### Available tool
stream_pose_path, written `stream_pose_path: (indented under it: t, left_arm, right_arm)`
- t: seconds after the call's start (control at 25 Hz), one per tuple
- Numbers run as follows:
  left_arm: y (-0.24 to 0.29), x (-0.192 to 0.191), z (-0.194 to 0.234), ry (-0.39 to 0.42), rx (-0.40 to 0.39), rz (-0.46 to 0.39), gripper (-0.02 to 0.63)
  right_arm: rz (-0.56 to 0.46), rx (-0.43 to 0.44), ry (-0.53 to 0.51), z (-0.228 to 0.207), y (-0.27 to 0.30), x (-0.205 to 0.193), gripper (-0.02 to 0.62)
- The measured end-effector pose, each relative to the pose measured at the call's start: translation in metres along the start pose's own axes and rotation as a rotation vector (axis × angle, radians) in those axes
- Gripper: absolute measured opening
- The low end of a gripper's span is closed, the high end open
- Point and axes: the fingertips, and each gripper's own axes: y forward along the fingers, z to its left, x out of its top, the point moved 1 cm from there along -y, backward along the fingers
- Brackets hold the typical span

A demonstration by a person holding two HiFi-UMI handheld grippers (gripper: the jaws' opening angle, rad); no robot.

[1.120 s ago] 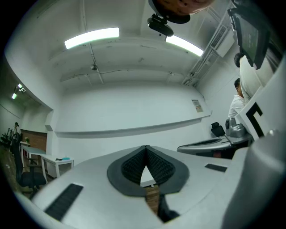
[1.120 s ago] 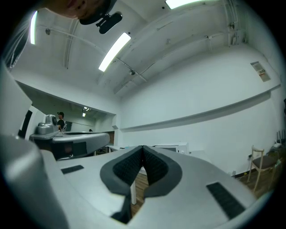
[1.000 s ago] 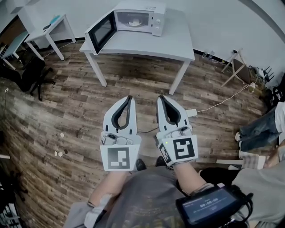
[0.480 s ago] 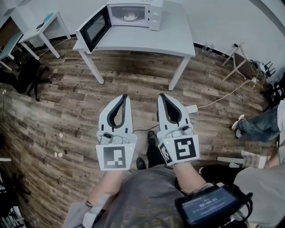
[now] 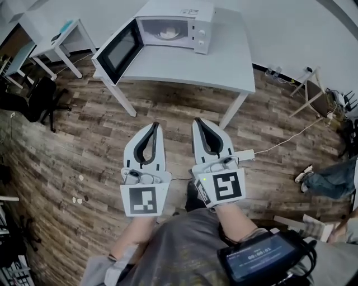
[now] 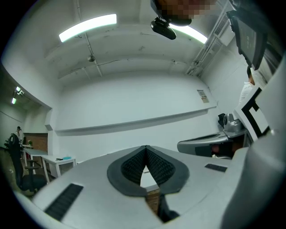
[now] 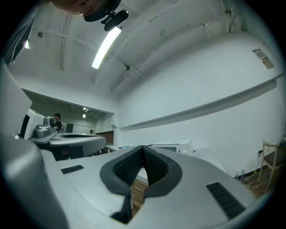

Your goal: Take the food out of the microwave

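Head view. White microwave [image 5: 179, 10] stands at the far end of a pale desk [image 5: 218, 61], next to the wall. Its door [image 5: 118, 51] hangs open to the left, reaching past the desk's left edge. The food [image 5: 166, 33] sits inside the lit cavity, a pale item on what looks like a dish; too small to say what kind. Nothing touches it.

Left tongs [image 5: 155, 125]: closed, tips together, nothing between them. In the left gripper view the ribbed pads [image 6: 131, 167] meet at the tip. A small gap lower down shows only a pale surface and some wood floor.

Right tongs [image 5: 197, 120]: also closed and empty. In the right gripper view the pads [image 7: 155, 168] touch at the tip, and the microwave shows beyond them, a little to the right.

Both tongs are held level and side by side, near each other but apart. They point toward the desk. They are over the wood-plank floor [image 5: 72, 139], well short of the desk's near edge.

Surroundings:
- A small white side desk [image 5: 61, 36] at far left, with a teal item on top.
- A black chair [image 5: 36, 92] near the side desk.
- A white cable [image 5: 279, 131] across the floor, right of the main desk.
- A black screen device [image 5: 260, 260] at the person's chest.
- A second person's legs [image 5: 327, 179] at the right edge.
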Motion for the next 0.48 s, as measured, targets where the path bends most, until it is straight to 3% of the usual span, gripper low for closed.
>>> stream_pose_path:
  t: [0.48]
  left_arm:
    - [0.08, 0.001, 0.018, 0.023, 0.068, -0.004, 0.008]
  right_arm:
    - [0.002, 0.072, 0.005, -0.047, 0.071, 0.0, 0.006]
